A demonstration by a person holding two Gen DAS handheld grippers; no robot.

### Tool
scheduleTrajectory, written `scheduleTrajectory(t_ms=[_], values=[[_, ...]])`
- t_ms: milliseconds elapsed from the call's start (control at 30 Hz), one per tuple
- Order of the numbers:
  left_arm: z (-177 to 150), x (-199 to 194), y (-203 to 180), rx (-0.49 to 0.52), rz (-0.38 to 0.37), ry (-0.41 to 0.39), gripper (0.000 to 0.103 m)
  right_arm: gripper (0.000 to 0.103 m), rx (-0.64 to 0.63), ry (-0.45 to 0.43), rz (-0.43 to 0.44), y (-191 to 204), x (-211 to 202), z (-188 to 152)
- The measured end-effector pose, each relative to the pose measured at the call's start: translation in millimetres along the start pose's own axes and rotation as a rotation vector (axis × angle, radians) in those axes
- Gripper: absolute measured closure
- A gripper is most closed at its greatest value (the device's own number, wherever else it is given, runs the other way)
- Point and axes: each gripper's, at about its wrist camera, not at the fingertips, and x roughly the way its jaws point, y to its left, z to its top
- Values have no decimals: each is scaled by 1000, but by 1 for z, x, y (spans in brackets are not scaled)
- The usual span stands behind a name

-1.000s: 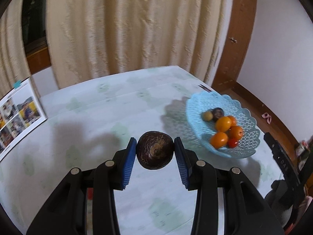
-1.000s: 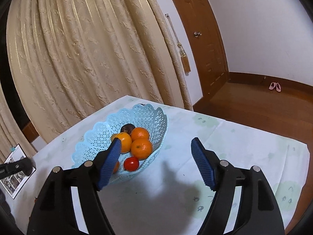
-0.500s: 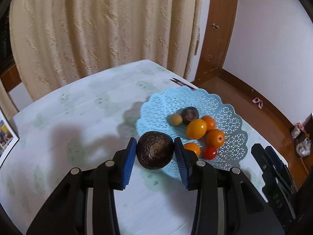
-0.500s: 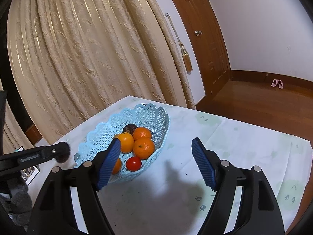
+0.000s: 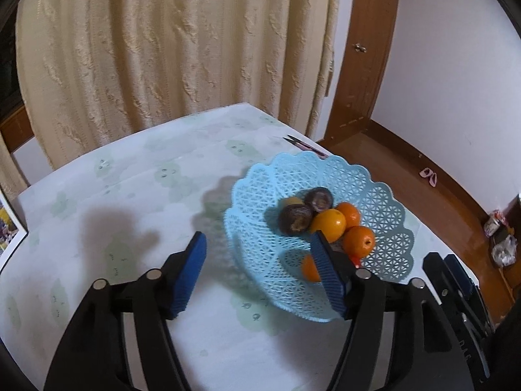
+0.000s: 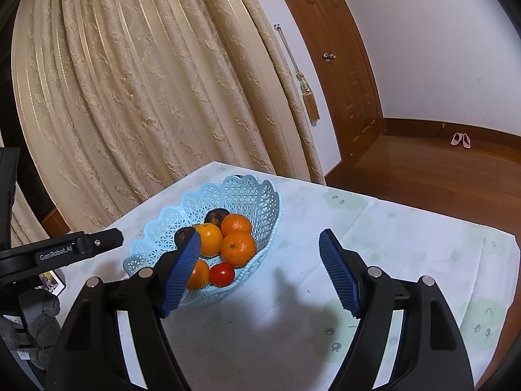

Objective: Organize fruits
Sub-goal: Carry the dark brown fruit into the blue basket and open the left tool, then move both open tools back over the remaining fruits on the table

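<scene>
Left wrist view: the left gripper (image 5: 257, 272) is opening, jaws apart with nothing between them; the dark fruit (image 5: 294, 219) lies in the basket (image 5: 260, 244) among oranges (image 5: 358, 241).

Right wrist view: the right gripper (image 6: 259, 272) hangs open and empty beside the basket (image 6: 156, 228) on the table (image 6: 407, 244).

Table (image 5: 136, 215) covered by white cloth with faint pale-green cartoon print; creases run across cloth. Light-blue lattice basket (image 5: 260, 195) with scalloped rim sits directly on cloth near far right corner (fruit inside, not on cloth itself). Dark scissors with pinkish handle (image 5: 301, 145) lie just behind basket at table's far edge, partly hidden by rim. Photo print (image 5: 8, 228) rests at left edge, only partly in view. Near right part of cloth (image 6: 407, 244) bare, shadows falling across it.
</scene>
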Motion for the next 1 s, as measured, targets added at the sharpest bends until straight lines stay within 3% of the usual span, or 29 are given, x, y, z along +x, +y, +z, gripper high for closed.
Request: scheduleTrajectory(t_ms=[267,1000], values=[[-6,-10,14,-7,63,-13,28,26,-2,-3,-5,1,-1,0],[-27,-48,50,-19,195,-72,27,25,-35,-13,-57,4,-4,-1]])
